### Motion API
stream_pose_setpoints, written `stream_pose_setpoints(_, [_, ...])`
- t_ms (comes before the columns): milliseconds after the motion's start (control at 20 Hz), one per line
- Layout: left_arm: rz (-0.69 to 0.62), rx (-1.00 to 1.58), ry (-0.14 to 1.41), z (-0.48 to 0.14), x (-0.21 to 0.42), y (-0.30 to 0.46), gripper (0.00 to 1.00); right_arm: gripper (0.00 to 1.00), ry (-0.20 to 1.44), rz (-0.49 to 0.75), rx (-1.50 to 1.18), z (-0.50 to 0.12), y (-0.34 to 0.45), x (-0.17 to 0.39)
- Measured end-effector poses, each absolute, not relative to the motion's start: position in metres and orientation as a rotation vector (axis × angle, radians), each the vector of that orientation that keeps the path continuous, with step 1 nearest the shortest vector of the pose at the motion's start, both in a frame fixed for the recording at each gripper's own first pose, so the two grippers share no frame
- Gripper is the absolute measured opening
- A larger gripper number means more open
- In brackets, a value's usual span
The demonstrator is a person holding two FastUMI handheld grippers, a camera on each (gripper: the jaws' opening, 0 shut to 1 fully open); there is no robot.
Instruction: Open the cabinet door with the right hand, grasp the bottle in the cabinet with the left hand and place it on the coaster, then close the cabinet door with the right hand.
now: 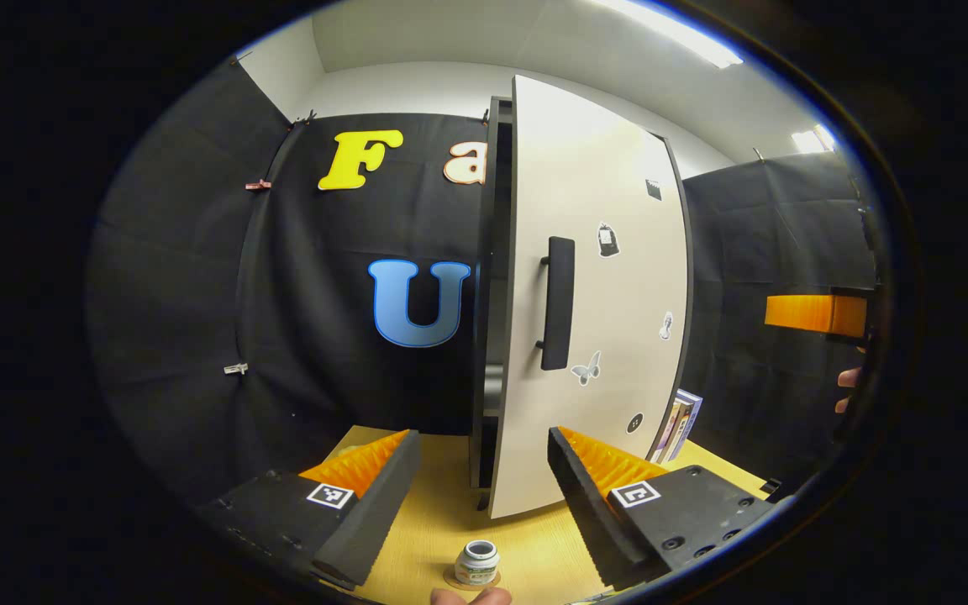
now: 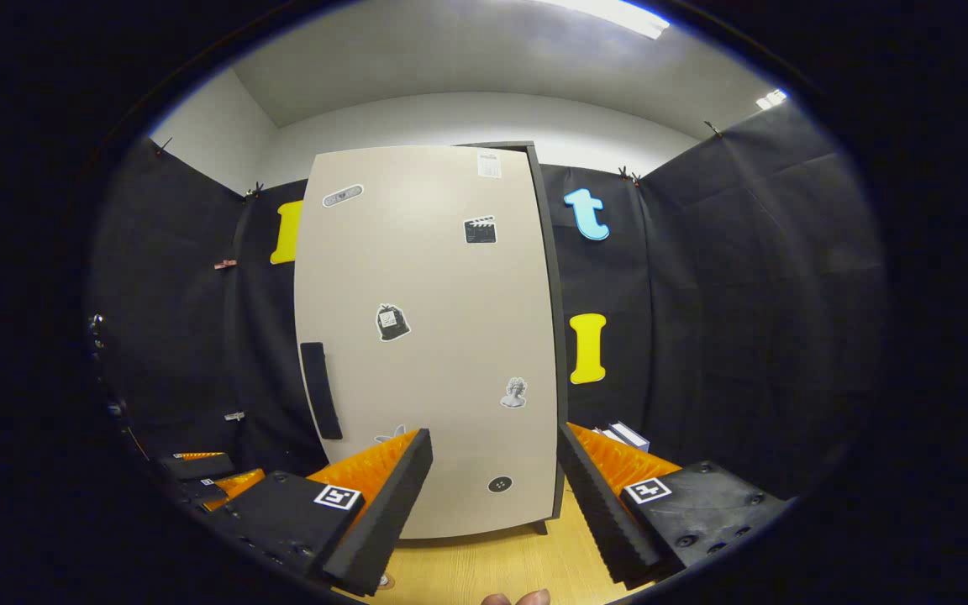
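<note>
A small white bottle (image 1: 478, 561) with a dark cap stands upright on a round brown coaster (image 1: 460, 579) on the wooden table, close below my left gripper (image 1: 482, 433). That gripper is open, with nothing between its fingers. The tall cabinet (image 1: 494, 277) has a pale door (image 1: 610, 319) with a black handle (image 1: 558, 302); the door lies against the body or nearly so. My right gripper (image 2: 494, 430) is open and faces the door (image 2: 434, 336), whose handle (image 2: 320, 391) is to its left. The right gripper (image 1: 816, 313) also appears far right, held by a hand (image 1: 845, 391).
Several books (image 1: 679, 424) stand at the cabinet's right side on the wooden table (image 1: 434, 521). Stickers dot the door. The left gripper (image 2: 198, 475) sits low at the left of the right gripper view. Black cloth walls close the booth on all sides.
</note>
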State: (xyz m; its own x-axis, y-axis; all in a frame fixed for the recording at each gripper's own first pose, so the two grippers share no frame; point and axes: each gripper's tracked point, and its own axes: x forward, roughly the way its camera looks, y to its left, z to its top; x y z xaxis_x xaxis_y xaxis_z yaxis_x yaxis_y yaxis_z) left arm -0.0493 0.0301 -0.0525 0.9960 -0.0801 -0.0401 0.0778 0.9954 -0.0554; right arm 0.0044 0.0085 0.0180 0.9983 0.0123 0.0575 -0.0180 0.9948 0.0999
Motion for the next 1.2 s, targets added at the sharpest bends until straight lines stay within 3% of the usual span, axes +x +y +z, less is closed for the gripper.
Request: stream_pose_setpoints(1200, [-0.048,-0.042,0.005,-0.014,-0.054,0.024,0.95,0.98,-0.026,0.018,0.049,-0.013,0.013,-0.002])
